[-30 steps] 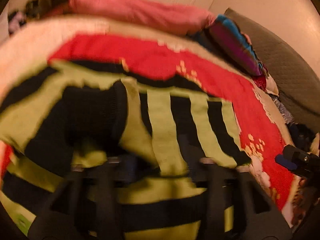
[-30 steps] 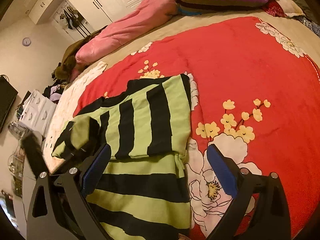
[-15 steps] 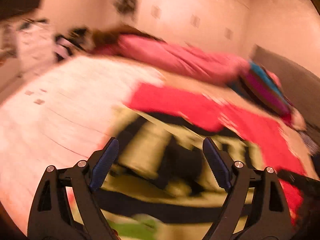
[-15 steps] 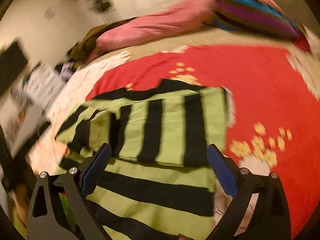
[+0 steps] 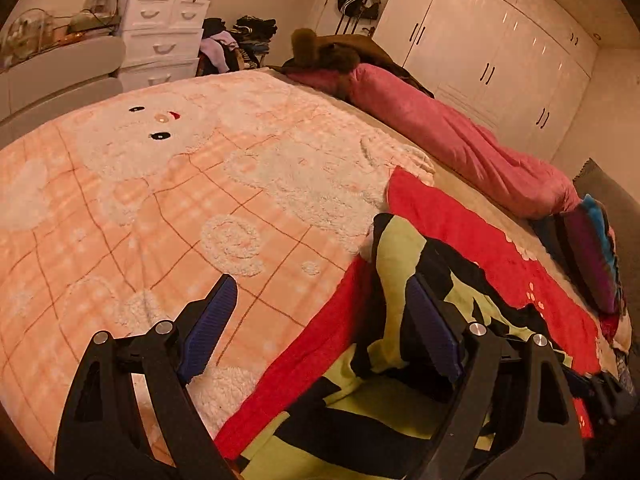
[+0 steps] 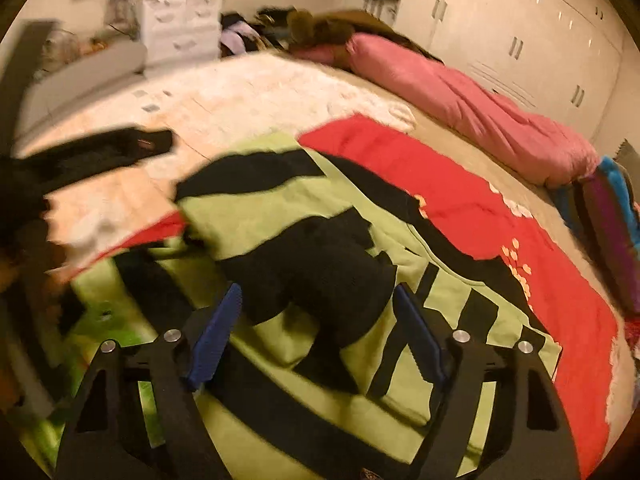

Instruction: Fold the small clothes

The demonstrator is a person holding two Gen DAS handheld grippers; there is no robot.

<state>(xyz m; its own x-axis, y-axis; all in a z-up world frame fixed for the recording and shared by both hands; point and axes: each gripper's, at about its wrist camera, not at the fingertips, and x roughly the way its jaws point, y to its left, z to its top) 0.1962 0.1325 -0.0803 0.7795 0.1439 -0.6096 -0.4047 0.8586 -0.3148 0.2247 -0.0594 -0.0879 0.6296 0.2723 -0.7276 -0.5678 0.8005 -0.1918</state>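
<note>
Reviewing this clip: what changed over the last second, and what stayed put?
The left gripper, which was down in the folds of the green-and-black striped garment, has let go, lifted away and swung left over the peach blanket; it is open and empty. The right gripper moved in over the garment, open throughout. The garment remains partly folded on the red floral blanket, and the pink bedding has not moved.

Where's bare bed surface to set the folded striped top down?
Free: the peach blanket left of the striped top, and the red blanket to its right, before the pink duvet. Crowded: a dark garment at far left and the pillows.
</note>
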